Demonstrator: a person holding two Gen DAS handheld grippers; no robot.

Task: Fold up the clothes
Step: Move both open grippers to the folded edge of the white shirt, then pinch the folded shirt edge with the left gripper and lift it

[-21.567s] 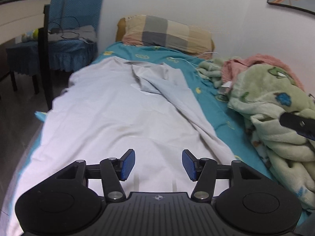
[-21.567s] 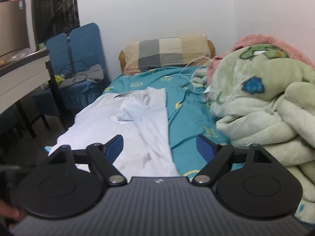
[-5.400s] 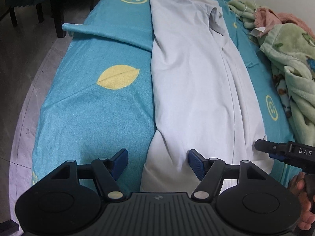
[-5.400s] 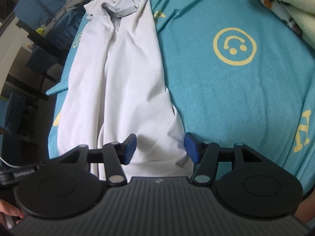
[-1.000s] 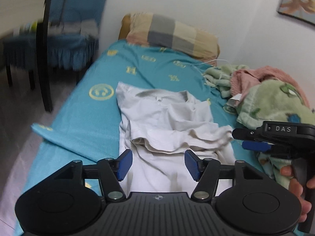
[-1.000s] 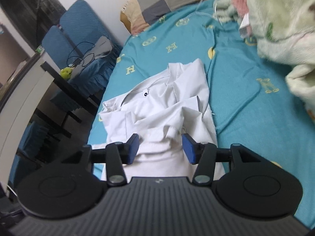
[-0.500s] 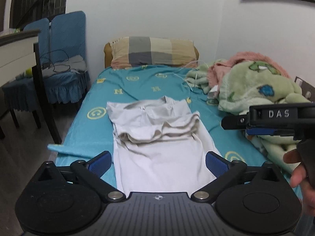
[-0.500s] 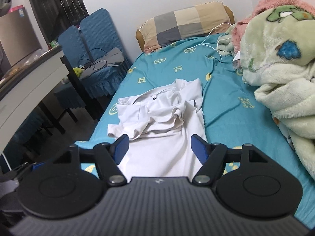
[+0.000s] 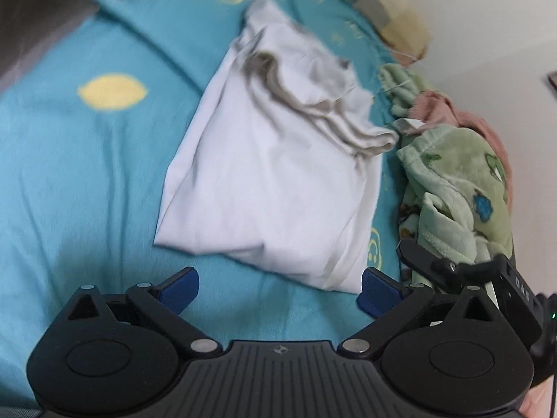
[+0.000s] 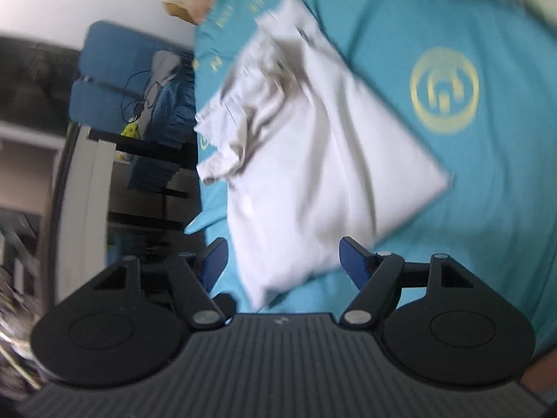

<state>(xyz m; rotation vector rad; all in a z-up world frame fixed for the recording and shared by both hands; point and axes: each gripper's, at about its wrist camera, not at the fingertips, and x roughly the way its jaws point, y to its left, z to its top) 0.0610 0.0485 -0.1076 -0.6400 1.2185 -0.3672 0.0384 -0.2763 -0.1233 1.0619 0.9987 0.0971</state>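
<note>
Both claws, left (image 9: 278, 287) and right (image 10: 282, 261), hang wide open with nothing in them. Shirt (image 9: 278, 160) lies half-folded on the bed (image 9: 87, 174) just ahead. Looks like they're between folds; next they'd need to pinch the near hem and flip it toward the collar.

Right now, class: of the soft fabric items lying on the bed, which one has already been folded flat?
The white shirt: it lies doubled over and flat mid-bed, unlike the crumpled green blanket, the bunched pink fabric and the plump checked pillow.
</note>
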